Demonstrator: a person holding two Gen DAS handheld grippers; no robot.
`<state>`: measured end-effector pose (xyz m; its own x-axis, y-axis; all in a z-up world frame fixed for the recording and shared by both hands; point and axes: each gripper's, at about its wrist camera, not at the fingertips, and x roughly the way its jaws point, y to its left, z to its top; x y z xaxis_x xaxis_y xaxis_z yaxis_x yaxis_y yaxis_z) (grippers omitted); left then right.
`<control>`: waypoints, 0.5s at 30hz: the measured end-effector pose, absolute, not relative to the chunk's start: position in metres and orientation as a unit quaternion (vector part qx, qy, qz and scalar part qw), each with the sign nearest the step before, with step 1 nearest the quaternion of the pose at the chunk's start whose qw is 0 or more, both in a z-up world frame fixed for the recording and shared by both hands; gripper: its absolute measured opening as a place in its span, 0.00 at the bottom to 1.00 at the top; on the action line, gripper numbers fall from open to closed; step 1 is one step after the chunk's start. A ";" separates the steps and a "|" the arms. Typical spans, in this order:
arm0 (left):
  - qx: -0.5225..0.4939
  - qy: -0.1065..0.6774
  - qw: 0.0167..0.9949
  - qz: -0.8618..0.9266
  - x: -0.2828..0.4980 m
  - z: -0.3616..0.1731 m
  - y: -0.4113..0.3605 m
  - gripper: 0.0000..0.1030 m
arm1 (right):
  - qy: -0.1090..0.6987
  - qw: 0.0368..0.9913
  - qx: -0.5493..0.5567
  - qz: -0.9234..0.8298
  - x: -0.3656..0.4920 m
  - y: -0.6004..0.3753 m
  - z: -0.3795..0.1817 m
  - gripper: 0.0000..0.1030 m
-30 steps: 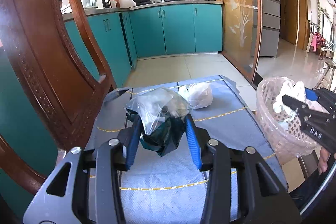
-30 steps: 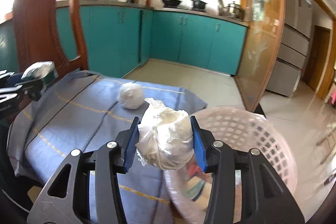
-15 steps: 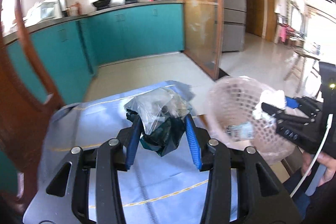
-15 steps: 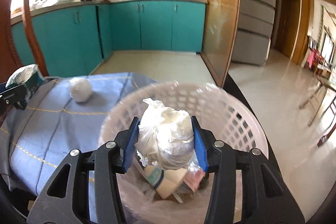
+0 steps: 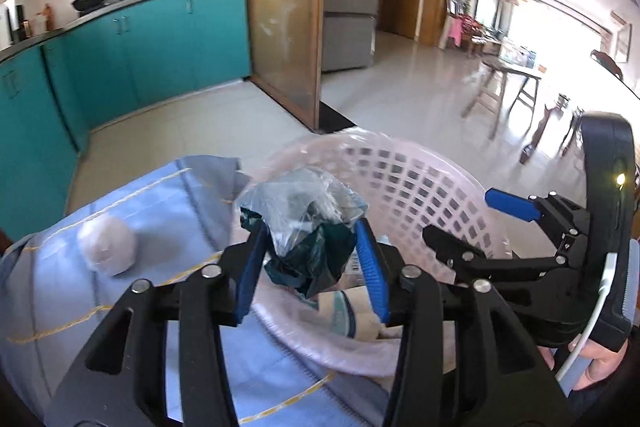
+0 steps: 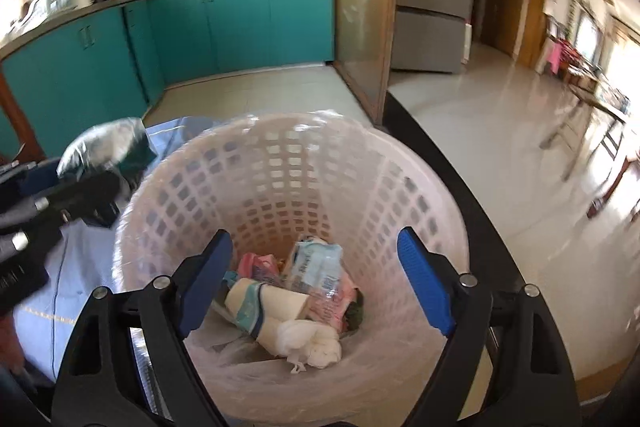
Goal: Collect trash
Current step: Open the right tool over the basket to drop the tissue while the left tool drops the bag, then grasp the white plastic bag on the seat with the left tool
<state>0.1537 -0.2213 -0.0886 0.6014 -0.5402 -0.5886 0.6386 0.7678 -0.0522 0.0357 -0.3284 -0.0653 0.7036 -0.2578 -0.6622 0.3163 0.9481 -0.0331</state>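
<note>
A crumpled clear and dark green plastic bag [image 5: 304, 223] hangs between the blue pads of my left gripper [image 5: 310, 239], over the near rim of the pink mesh basket [image 5: 420, 163]. The jaws are opening, but both pads still touch the bag. My right gripper [image 6: 316, 247] is above the basket [image 6: 280, 123], its jaws opening wide with nothing between them. A white knotted bundle [image 6: 316, 343] lies on the trash at the basket's bottom. The right gripper [image 5: 472, 223] shows at the right of the left wrist view. A white wad [image 5: 106, 245] rests on the blue cloth [image 5: 160, 195].
Teal kitchen cabinets [image 5: 160, 43] line the back. A wood-framed glass partition [image 5: 284, 27] and a grey fridge [image 5: 352, 7] stand behind the basket. Chairs and a table [image 5: 512, 79] stand on the tiled floor at the far right. A person's hand [image 5: 596, 359] holds the right gripper.
The right gripper opened and the white bundle dropped into the basket. The left gripper carried the plastic bag right, from over the cloth to over the basket's rim, its pads a little wider.
</note>
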 end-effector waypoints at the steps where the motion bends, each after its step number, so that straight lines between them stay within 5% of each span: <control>1: 0.084 0.305 0.886 -0.338 0.155 -0.093 -0.228 0.53 | 0.352 0.920 0.047 -0.166 0.035 -0.334 -0.066 0.81; 5: 0.094 0.305 0.884 -0.341 0.158 -0.101 -0.238 0.78 | 0.353 0.917 0.063 -0.176 0.033 -0.343 -0.066 0.81; 15: 0.023 0.301 0.951 -0.059 0.256 -0.107 -0.141 0.88 | 0.356 0.921 0.042 -0.153 0.038 -0.330 -0.066 0.80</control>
<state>0.2564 -0.1413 -0.1074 0.8114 -0.0976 -0.5763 0.1252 0.9921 0.0082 0.0378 -0.3300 -0.0659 0.7001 -0.2512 -0.6684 0.3108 0.9499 -0.0315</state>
